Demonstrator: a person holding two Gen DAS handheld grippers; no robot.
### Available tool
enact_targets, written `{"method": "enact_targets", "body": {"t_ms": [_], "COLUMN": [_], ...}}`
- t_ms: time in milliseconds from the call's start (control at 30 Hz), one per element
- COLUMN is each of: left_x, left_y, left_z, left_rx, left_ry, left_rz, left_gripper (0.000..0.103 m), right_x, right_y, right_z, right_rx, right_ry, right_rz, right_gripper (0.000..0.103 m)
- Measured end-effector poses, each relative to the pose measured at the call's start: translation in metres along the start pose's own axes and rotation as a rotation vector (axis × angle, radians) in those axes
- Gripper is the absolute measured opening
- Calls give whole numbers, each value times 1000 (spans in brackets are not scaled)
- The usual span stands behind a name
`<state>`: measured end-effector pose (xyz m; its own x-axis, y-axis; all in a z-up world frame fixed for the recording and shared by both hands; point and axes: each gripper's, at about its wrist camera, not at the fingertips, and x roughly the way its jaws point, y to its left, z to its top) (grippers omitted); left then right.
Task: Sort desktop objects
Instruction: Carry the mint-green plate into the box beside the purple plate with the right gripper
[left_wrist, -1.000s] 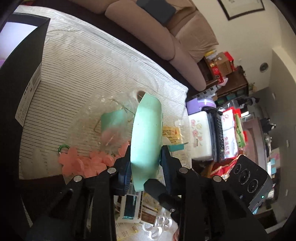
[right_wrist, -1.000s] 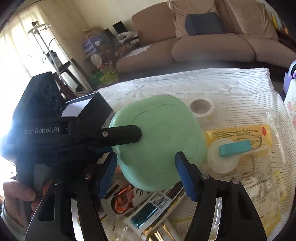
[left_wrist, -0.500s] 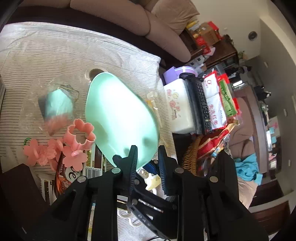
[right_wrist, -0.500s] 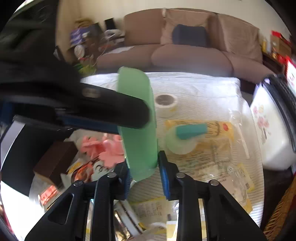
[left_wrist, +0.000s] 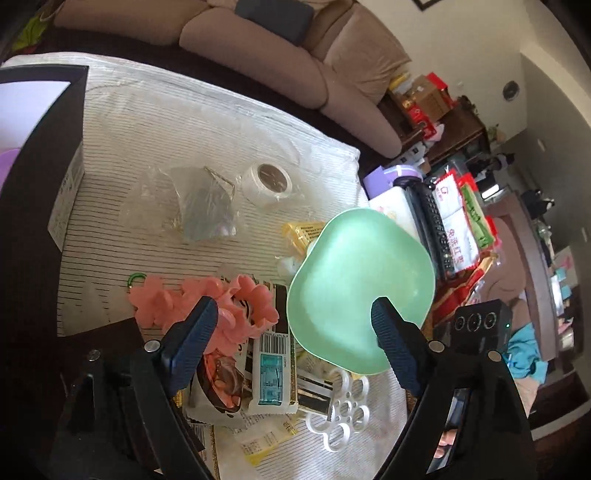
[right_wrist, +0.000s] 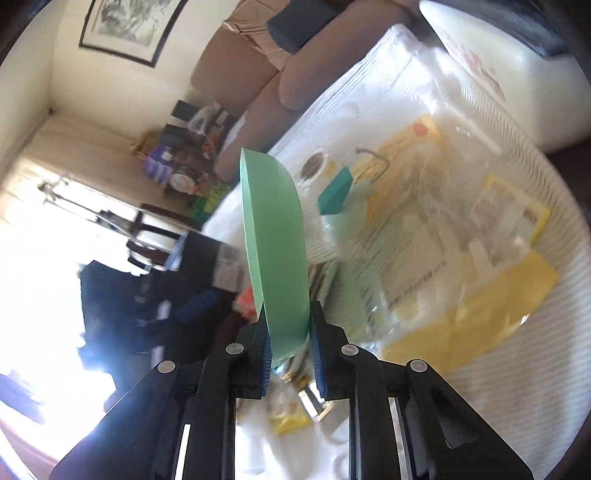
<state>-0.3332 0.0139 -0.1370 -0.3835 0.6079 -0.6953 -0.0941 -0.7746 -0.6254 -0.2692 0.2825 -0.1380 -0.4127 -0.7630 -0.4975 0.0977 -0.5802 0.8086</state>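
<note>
A mint-green square plate (left_wrist: 358, 284) hangs above the cluttered striped cloth. My right gripper (right_wrist: 290, 354) is shut on its near rim, the jaws still closing a little, and the plate (right_wrist: 275, 236) stands edge-on between the blue pads. My left gripper (left_wrist: 291, 339) is open and its jaws are opening wide. They press on nothing, and the plate lies just beyond the right fingertip (left_wrist: 384, 317). The right gripper's black body (left_wrist: 476, 326) shows behind the plate.
Pink flower cutters (left_wrist: 221, 310), a barcoded snack packet (left_wrist: 273, 369) and a white flower mould (left_wrist: 343, 417) lie under the left gripper. Farther off are a tape roll (left_wrist: 267, 181), a clear bag (left_wrist: 199, 210) and a black box (left_wrist: 40, 184). A teal block (right_wrist: 334, 192) and yellow bags (right_wrist: 480, 295) lie right.
The left jaws have let go of the green plate and spread wide. The right jaws closed on its rim, and the right gripper rolled and carried the plate off to the right.
</note>
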Motion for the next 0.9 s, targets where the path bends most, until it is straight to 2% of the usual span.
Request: {"method": "enact_targets", "body": {"t_ms": [133,167,200,233,333,500,600,700,800,900], "left_x": [7,5,6,7,1,-40,-64,-101,-153,-206], "left_y": [-6,-10,-14,-19,-31,-38,-38,-35,-22,6], "left_z": [-19,-23,-27,-30,-38,-28,-22,-17,-10,3], "left_rx": [45,69,102,136,232,269,287,311,313,291], "left_ry": [35,36,52,82,126,118,123,109,63,-2], "left_rz": [-55,-40,13,65,141,150,179,215,247,319], "left_gripper": [80,69,18,5,5,3,3,3,5,5], "right_x": [-15,-17,-19,-19,-21,-18,-7,7,29,72], "right_y": [5,6,7,9,17,47,77,120,172,231], "right_z": [-6,-8,-9,-10,-10,-18,-20,-23,-20,-18], "right_rx": [-1,0,3,4,-18,-134,-210,-305,-409,-514], "right_ry": [40,54,67,78,97,106,135,167,187,226], "right_rz": [47,55,64,68,38,-108,-134,-186,-209,-225], "right_gripper": [18,18,18,19,22,21,18,17,17,17]}}
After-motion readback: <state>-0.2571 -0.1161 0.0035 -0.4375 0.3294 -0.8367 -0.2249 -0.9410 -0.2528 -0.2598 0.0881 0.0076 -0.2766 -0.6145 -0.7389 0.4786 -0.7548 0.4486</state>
